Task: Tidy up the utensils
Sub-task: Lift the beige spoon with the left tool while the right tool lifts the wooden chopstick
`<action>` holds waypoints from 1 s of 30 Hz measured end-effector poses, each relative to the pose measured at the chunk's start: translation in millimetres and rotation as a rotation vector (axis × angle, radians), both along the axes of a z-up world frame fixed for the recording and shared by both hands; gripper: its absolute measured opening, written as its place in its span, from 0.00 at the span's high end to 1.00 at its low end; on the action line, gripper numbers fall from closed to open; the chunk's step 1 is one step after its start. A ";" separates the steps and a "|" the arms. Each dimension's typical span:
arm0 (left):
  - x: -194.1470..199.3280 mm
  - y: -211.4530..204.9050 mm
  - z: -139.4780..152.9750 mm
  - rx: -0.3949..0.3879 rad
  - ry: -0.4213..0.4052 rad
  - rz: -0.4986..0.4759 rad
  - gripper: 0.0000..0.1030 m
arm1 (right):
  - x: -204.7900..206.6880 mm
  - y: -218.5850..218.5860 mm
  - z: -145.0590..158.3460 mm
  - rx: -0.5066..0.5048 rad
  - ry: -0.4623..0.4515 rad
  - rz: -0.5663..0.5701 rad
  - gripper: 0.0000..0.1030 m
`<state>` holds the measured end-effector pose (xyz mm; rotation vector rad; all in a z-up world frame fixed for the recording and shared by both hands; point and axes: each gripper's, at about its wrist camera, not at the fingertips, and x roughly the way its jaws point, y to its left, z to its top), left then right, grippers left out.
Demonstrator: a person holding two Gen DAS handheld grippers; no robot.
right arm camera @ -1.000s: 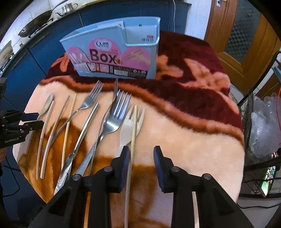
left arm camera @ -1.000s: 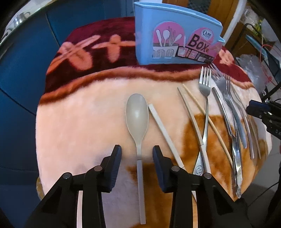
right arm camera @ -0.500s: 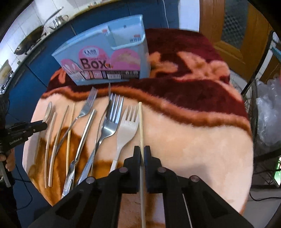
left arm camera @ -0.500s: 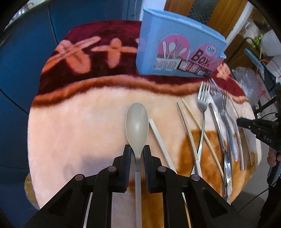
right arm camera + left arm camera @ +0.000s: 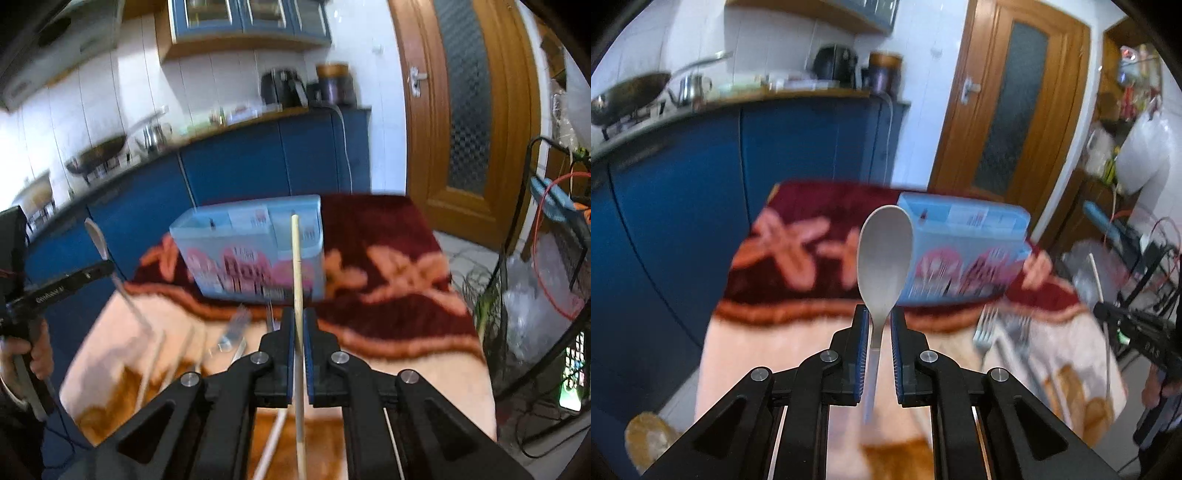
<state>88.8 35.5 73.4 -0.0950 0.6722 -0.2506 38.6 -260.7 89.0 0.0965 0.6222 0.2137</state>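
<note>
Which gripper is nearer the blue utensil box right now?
Hard to call; the right looks slightly nearer. The right gripper holds a chopstick facing the blue box; the left gripper, holding a spoon, sits off to the box's left.

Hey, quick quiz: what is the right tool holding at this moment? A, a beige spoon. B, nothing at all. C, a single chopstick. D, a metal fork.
C: the right tool is shut on a thin wooden chopstick that sticks up in front of the blue box; the spoon is in the left tool.
</note>
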 end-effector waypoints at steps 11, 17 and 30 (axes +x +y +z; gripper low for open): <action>23.3 -19.8 74.0 -0.125 -0.218 -0.057 1.00 | 25.2 -3.2 36.1 0.075 -0.184 0.004 0.94; 32.0 -32.9 71.8 -0.080 -0.173 -0.107 1.00 | 26.2 -10.6 34.7 0.122 -0.218 0.019 0.94; 35.1 -65.7 -14.6 0.108 0.106 -0.168 0.83 | 7.3 -18.5 18.4 0.144 -0.158 0.022 0.94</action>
